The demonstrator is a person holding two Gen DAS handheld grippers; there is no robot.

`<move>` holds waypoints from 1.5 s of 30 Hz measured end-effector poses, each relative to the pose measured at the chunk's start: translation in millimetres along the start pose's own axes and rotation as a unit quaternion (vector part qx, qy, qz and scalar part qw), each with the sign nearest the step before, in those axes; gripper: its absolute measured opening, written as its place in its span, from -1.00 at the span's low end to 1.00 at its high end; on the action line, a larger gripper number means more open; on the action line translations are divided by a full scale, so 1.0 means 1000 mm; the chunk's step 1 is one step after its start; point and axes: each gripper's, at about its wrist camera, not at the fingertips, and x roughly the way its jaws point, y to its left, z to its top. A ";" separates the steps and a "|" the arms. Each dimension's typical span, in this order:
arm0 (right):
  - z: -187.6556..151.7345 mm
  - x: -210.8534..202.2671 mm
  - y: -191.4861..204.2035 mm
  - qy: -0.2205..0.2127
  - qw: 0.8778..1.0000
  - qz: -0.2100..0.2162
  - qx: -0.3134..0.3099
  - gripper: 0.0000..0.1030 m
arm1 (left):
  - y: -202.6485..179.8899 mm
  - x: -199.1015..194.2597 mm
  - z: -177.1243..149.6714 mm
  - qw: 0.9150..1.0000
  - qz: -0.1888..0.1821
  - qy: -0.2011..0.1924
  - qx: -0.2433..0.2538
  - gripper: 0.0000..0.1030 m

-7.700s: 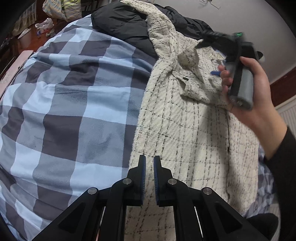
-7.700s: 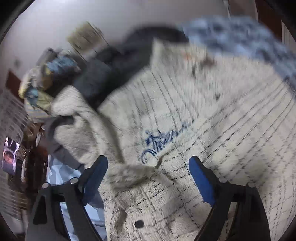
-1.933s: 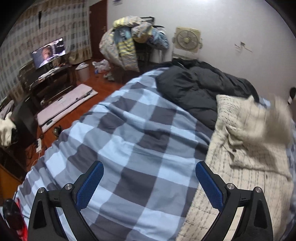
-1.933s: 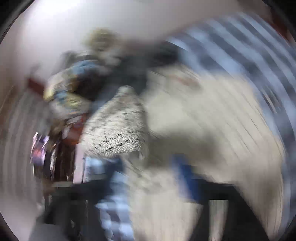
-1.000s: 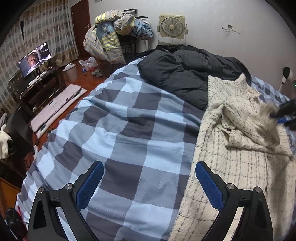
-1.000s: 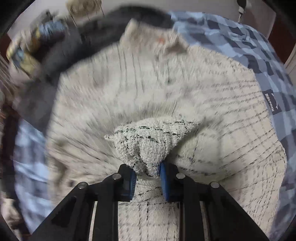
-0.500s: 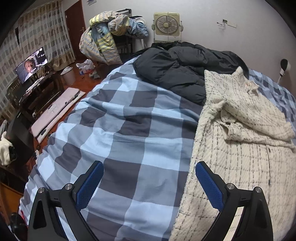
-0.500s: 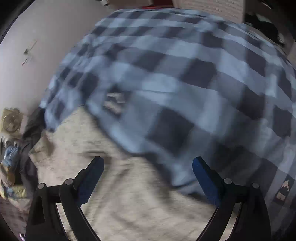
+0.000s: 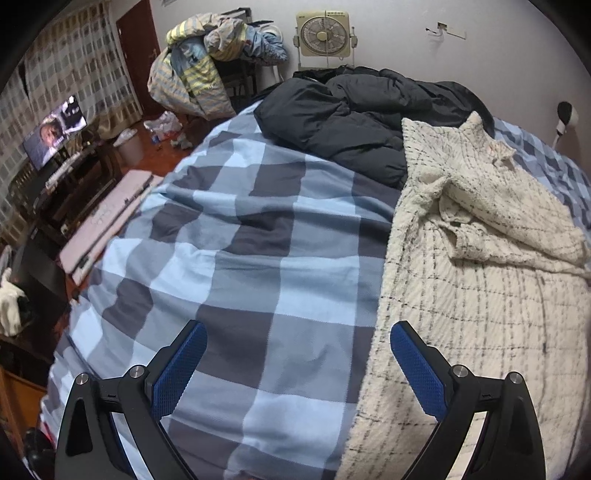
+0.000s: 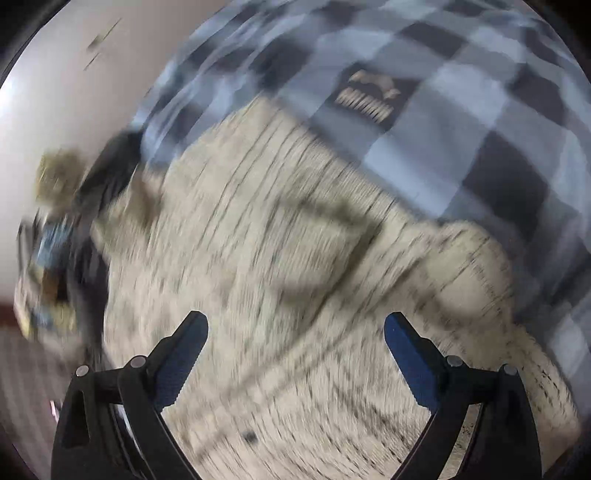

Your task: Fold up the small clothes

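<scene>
A cream knitted garment with a thin black check [image 9: 480, 295] lies spread on the right side of the bed, one sleeve [image 9: 498, 218] folded across its upper part. My left gripper [image 9: 295, 365] is open and empty, held above the garment's left edge and the quilt. My right gripper [image 10: 295, 354] is open and empty above the same garment [image 10: 277, 277]; that view is blurred by motion.
A blue and grey checked quilt [image 9: 236, 236] covers the bed. A black padded jacket [image 9: 354, 110] is heaped at the far end. Beyond the bed are a chair piled with clothes [image 9: 207, 70], a box fan [image 9: 323, 35] and a TV [image 9: 55, 129] at the left.
My right gripper let go of the sleeve it was shut on, opened, and swung away over the quilt and back over the garment. The sleeve now lies across the garment. My left gripper stayed open.
</scene>
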 end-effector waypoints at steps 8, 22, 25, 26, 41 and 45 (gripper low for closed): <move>0.021 0.043 0.025 0.062 0.997 -0.043 -0.032 0.15 | -0.006 0.000 0.000 1.000 -0.010 0.001 0.009 0.95; 0.016 -0.087 0.054 -0.129 0.929 0.211 -0.274 -0.65 | -0.005 0.001 0.000 1.000 -0.019 0.006 0.003 0.95; 0.039 -0.036 0.003 -0.073 0.971 0.076 -0.214 0.56 | -0.003 0.000 0.001 1.000 -0.022 0.006 -0.001 0.95; 0.050 -0.017 -0.026 -0.055 0.985 0.010 -0.162 0.58 | -0.003 -0.001 0.001 1.000 -0.024 0.006 -0.002 0.95; -0.008 -0.001 0.036 -0.118 0.916 -0.154 -0.350 0.58 | -0.008 0.004 -0.002 1.000 -0.020 0.014 0.009 0.95; -0.049 0.046 0.055 -0.145 0.741 -0.329 -0.567 0.58 | -0.004 0.008 -0.003 0.999 -0.032 0.026 -0.001 0.95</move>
